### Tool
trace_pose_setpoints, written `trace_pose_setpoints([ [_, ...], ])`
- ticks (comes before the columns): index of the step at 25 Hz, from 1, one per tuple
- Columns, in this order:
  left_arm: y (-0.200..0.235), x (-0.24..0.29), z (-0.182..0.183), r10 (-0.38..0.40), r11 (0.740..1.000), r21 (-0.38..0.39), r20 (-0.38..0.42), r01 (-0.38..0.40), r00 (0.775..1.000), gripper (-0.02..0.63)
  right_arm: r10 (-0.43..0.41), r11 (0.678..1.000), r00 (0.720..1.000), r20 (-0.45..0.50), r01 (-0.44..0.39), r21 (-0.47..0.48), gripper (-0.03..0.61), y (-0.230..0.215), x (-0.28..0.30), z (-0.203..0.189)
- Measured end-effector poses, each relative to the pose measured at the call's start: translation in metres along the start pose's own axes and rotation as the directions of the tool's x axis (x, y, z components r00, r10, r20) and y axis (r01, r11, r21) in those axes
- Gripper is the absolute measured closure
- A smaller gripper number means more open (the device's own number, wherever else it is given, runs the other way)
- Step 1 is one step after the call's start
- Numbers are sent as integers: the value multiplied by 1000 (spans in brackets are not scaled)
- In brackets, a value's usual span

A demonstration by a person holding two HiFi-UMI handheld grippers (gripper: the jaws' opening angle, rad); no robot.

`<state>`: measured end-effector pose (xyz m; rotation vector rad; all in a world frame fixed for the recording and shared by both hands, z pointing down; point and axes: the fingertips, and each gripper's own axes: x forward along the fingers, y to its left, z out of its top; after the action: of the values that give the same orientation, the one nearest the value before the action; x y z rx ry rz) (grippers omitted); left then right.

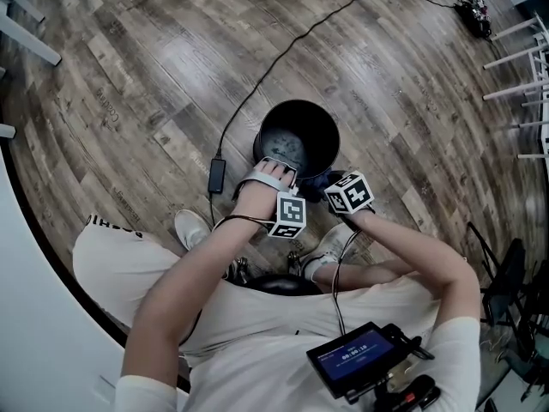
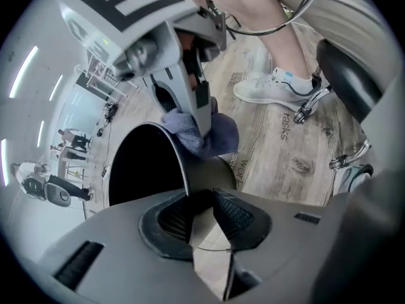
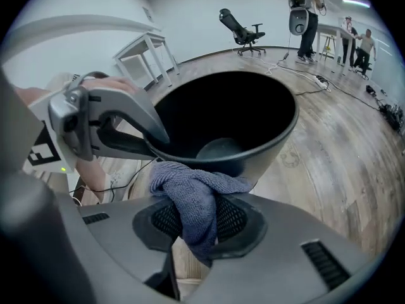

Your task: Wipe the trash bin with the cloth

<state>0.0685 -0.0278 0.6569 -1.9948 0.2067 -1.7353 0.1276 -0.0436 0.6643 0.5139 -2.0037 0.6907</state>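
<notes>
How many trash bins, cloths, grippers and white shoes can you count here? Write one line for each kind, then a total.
trash bin: 1
cloth: 1
grippers: 2 (left gripper, right gripper)
white shoes: 2
Total: 6

Both arms reach down, left hand-held gripper (image 2: 199, 217) clamped on the bin rim (image 1: 300, 104), right hand-held gripper (image 3: 193, 223) pinching the cloth (image 3: 190, 195).
</notes>
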Motion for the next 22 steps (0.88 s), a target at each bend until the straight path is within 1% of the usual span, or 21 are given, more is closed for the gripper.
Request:
trace_pose_setpoints([
  [3, 0, 1, 4, -2, 1000, -5, 9, 2, 1000, 511, -13, 1000, 1000, -22, 13, -6, 479, -14, 27, -16],
  [5, 1, 1, 5, -2, 1000, -11, 11, 3, 1000, 511, -21, 999, 999, -31, 20, -34, 479, -23, 48, -25],
  [11, 5, 2, 8, -8, 1000, -26, 23, 8, 1000, 511, -56, 996, 998, -23, 54, -72, 480, -49, 108, -53],
  [13, 5, 3, 9, -7, 999, -32, 28, 8, 1000, 511, -87, 994, 996, -25, 85, -63, 479, -57, 125, -60],
  [16, 5, 4, 9, -1, 999, -35, 30, 2, 1000, 511, -138, 990, 990, -27, 138, -11, 479, -64, 142, -68],
  [18, 5, 4, 8, 1, 999, -35, 32, 0, 999, 511, -163, 987, 986, -37, 163, -3, 479, -69, 156, -75],
  [21, 8, 6, 10, 1, 999, -41, 36, 0, 999, 509, -153, 988, 988, -10, 153, -25, 479, -71, 157, -70],
  [22, 8, 7, 10, -4, 999, -42, 39, 6, 999, 509, -148, 989, 989, -14, 147, -24, 479, -71, 154, -71],
])
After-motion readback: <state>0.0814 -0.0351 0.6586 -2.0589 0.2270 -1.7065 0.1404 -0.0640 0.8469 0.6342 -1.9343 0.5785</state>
